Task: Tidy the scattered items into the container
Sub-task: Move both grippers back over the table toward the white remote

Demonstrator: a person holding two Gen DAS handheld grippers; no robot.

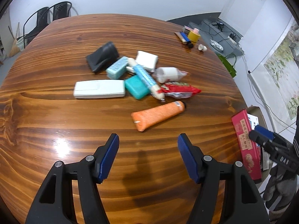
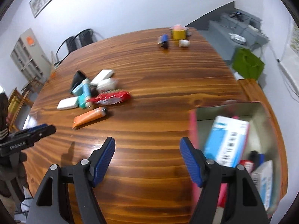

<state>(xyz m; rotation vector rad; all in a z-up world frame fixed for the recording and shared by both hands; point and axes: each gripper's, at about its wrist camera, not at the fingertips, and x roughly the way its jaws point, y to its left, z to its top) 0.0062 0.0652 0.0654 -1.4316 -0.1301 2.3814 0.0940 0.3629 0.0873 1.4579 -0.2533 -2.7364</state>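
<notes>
Blue-padded fingers of the left gripper (image 1: 148, 140) stand well apart over bare wood, with nothing between them; the right gripper (image 2: 147, 143) is the same, spread wide and empty, its right finger beside the container's near corner.

Just beyond the left fingers lies an orange tube (image 1: 158, 115), flat on the bench (image 1: 56, 121), cap end away to the right. Behind it sits the main heap: a red packet (image 1: 179, 90), a teal soap box (image 1: 136, 86) with a long blue-and-white sausage-shaped pack (image 1: 145, 78) lying across it, a white remote (image 1: 99, 89) to the left touching the teal box, a pale blue patterned block (image 1: 117, 67), a black pouch (image 1: 102, 57), a white tissue pack (image 1: 146, 60) and a small clear-wrapped white roll (image 1: 168, 73).

The container (image 2: 261, 115), a pink-sided tin with a silvery inside, rests at the bench's right edge, near the right gripper. It already has a blue-and-white box (image 2: 226, 141) leaning inside, another white box (image 2: 263, 179) at its near end, and some small dark and red bits that are too blurred to name.

At the far corner of the bench stands a separate group: a yellow tape roll (image 1: 194, 35), a blue tube (image 1: 185, 37) and a small white object (image 1: 202, 47). Black chairs (image 1: 46, 18) stand past the far edge, and a green bag (image 2: 246, 63) sits off to the right
</notes>
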